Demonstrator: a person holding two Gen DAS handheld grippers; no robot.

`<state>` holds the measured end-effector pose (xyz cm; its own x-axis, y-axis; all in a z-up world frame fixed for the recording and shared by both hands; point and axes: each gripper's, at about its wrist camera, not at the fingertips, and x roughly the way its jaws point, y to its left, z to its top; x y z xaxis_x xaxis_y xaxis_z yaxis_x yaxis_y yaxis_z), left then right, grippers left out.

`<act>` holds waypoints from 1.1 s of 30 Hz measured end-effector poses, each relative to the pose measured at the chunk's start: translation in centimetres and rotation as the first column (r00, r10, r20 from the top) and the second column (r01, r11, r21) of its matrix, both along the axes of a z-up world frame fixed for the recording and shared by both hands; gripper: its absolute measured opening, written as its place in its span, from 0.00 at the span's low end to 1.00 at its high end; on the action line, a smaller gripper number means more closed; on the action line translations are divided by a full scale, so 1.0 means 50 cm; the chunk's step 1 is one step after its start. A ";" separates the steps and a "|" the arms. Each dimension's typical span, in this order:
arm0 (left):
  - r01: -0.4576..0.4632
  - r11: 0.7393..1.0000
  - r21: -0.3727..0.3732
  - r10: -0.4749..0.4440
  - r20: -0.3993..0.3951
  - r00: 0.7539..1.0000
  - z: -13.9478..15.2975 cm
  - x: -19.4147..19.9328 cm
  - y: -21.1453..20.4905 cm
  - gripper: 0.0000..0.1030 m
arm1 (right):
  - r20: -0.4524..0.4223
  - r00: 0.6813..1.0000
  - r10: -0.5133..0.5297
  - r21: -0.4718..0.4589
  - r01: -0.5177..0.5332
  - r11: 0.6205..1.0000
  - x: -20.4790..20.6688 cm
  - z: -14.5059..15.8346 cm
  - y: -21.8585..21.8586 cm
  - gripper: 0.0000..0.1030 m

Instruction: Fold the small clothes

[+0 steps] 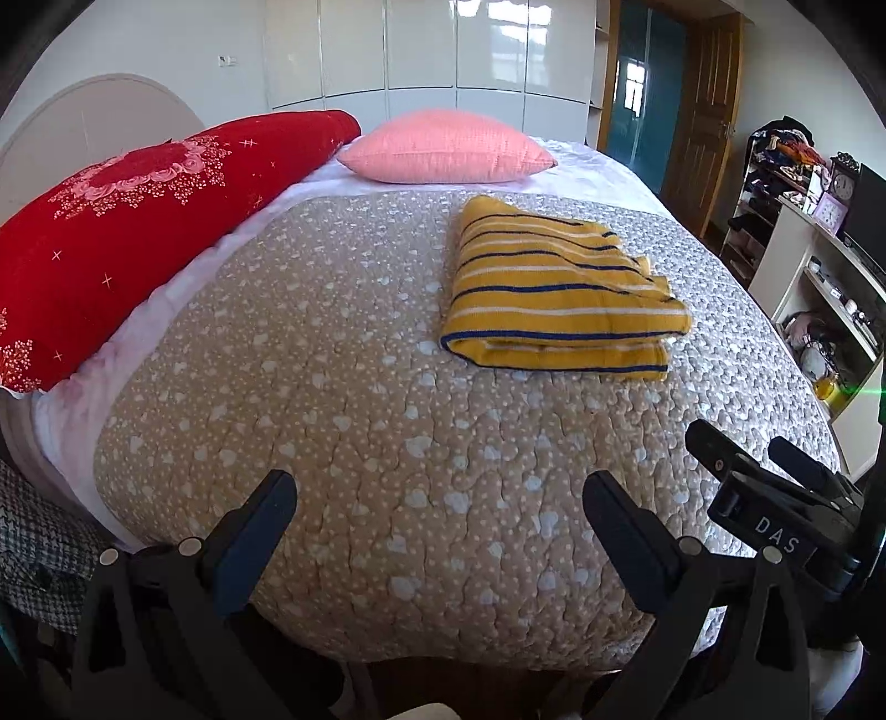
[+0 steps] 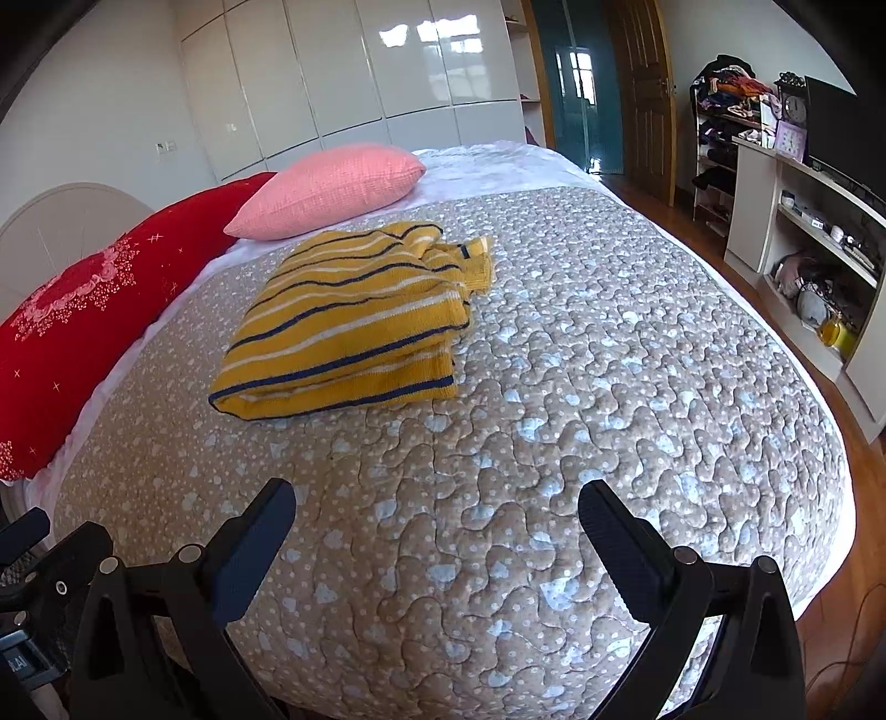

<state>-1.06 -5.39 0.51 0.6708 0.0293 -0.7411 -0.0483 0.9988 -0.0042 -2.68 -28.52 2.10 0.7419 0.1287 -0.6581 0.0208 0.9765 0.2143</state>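
A small yellow knit garment with navy and white stripes (image 1: 559, 293) lies folded into a compact rectangle on the beige quilt (image 1: 332, 399). It also shows in the right wrist view (image 2: 349, 327), left of centre. My left gripper (image 1: 440, 493) is open and empty, held over the near part of the quilt, well short of the garment. My right gripper (image 2: 437, 501) is open and empty too, also back from the garment. In the left wrist view the right gripper (image 1: 775, 471) shows at the lower right edge.
A red floral bolster (image 1: 138, 232) and a pink pillow (image 1: 443, 147) lie at the far side of the bed. White wardrobes (image 1: 432, 50) stand behind. A white shelf unit (image 2: 803, 221) with clutter stands to the right, past a strip of wooden floor (image 2: 864, 498).
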 end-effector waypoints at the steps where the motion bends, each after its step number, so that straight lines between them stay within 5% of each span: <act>1: 0.000 1.000 -0.003 0.000 -0.003 1.000 -0.001 0.001 0.000 1.00 | -0.001 1.000 0.000 -0.002 0.000 1.000 0.000 0.000 0.000 1.00; 33: 0.001 0.999 -0.050 -0.005 -0.082 0.997 -0.037 0.013 0.007 1.00 | -0.027 1.000 0.011 -0.016 -0.012 1.000 0.004 -0.017 0.005 1.00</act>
<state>-0.40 -5.05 -1.35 0.6074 -0.0111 -0.7943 -0.0472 0.9976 -0.0500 -2.47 -28.28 1.24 0.7225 0.1261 -0.6798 0.0150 0.9801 0.1977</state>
